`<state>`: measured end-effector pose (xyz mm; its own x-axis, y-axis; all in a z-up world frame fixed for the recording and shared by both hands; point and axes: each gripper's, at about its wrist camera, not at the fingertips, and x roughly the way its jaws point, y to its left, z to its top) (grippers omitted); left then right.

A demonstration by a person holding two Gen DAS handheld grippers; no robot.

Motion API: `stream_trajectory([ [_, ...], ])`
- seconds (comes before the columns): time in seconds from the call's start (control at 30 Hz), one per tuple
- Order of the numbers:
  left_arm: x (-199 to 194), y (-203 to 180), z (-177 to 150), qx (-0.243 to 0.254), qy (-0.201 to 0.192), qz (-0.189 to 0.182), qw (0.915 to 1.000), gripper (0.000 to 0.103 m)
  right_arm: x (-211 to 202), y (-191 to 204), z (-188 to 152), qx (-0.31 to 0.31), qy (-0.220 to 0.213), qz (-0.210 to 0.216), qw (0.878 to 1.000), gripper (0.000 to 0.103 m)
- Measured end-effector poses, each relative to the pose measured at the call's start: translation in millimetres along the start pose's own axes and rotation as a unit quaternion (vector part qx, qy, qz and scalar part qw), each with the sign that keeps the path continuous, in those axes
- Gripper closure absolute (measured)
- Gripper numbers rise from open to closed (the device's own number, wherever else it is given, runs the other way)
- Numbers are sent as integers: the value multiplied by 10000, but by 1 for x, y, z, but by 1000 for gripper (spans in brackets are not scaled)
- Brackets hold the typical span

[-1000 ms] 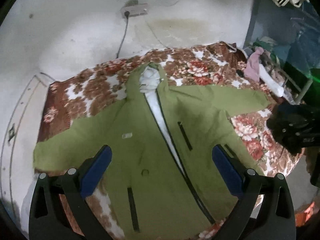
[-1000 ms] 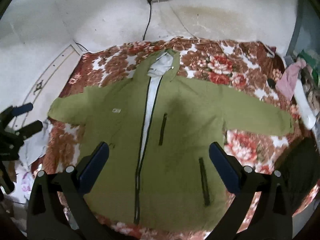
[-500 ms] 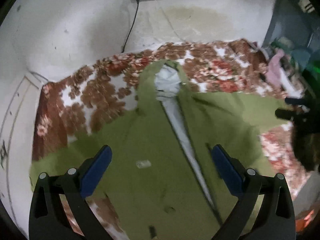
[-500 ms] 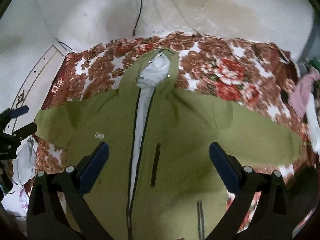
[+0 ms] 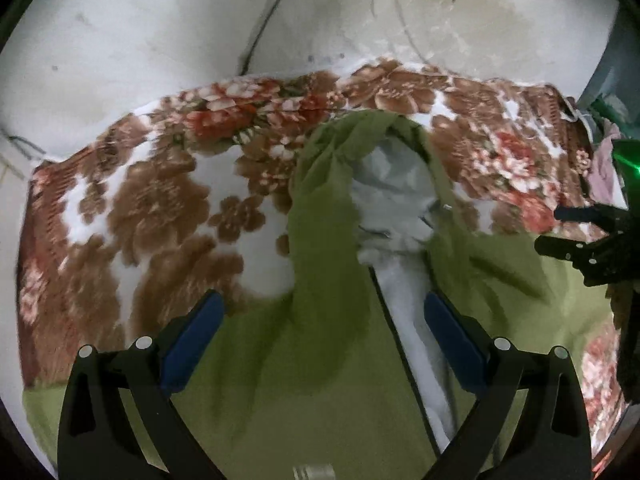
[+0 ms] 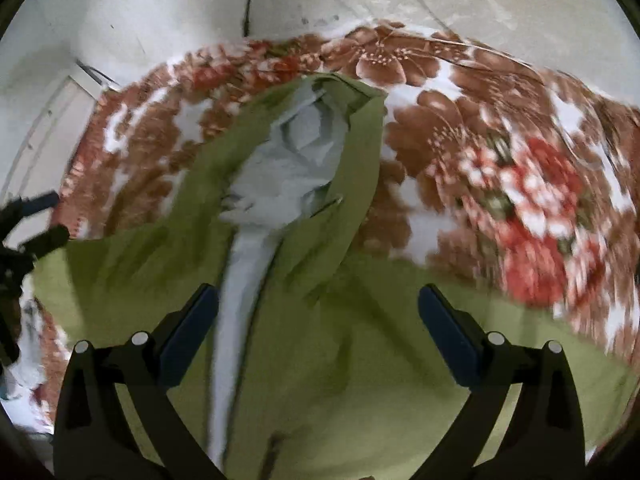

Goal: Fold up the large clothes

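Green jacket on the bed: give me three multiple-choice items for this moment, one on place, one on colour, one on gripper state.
1. Where does the green jacket lie?
A. on the floral blanket
B. on a hanger
C. on a chair

2. What colour is the jacket's lining?
A. red
B. pale grey
C. black

3. How do the left gripper and right gripper stand?
A. both shut on the jacket
B. one shut on a sleeve
C. both open, holding nothing

Answers: 1 A, the blanket shows around the jacket; 2 B, pale grey shows in the open hood; 3 C, the blue pads stand wide apart.
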<state>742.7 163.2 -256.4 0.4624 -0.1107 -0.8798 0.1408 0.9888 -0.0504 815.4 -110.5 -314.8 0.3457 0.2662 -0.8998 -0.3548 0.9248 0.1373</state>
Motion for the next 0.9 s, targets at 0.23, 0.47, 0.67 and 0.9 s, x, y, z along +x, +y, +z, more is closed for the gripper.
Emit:
stream_trajectory([
  [0.23,106,38,58,-5,97,-517,9986,18,93,-42,65,485,-89,720,9962,5],
  [0.47,179,53,120,4,354,-1286,9911,23,148,-56,110,443,74,729,9963,5],
  [0.67,230,43,139,320,772,-1413,9864,29,171,-63,124,440,274,804,9954,35],
  [0.9,238,30,139,518,598,-1513,9853,97,162,-57,126,291,-2,921,9953,90],
])
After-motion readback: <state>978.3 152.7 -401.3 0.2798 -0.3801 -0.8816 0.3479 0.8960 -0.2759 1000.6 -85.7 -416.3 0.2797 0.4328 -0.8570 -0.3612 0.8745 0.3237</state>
